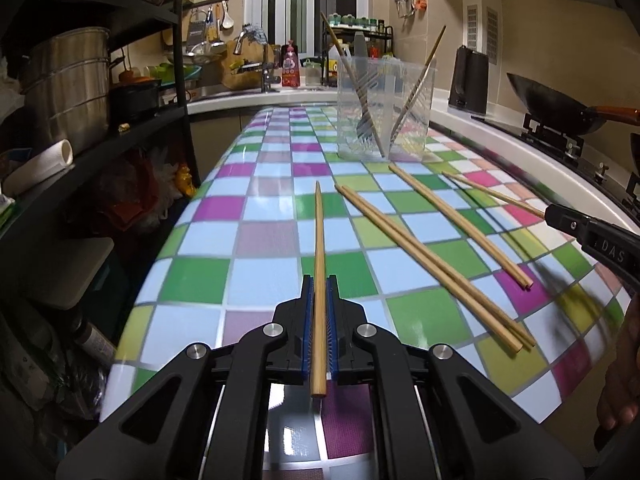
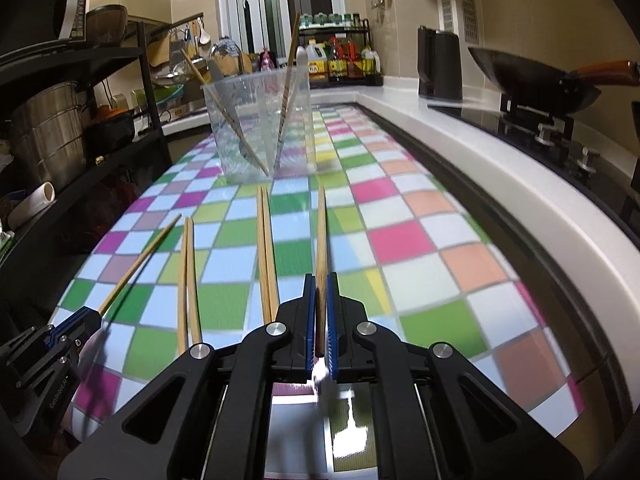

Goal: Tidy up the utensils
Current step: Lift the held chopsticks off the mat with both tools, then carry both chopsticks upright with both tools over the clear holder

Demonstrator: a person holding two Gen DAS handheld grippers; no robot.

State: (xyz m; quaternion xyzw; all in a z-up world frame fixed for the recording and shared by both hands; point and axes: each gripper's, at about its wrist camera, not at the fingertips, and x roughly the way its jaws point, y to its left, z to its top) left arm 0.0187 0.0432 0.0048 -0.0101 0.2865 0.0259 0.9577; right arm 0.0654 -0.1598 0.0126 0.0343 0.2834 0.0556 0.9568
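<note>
My left jaws (image 1: 320, 284) are closed on one chopstick (image 1: 319, 240), which points ahead toward the clear container (image 1: 384, 108); my right jaws (image 2: 320, 284) pinch another chopstick (image 2: 321, 232) the same way. Between them two pairs of chopsticks (image 2: 266, 248) lie loose on the checkered desk (image 2: 440, 248) (one pair just beside my right jaws). The container stands farther back, already holding chopsticks and a fork (image 1: 366, 120).

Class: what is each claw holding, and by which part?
Left claw and right claw each grip one chopstick near its thick end.
</note>
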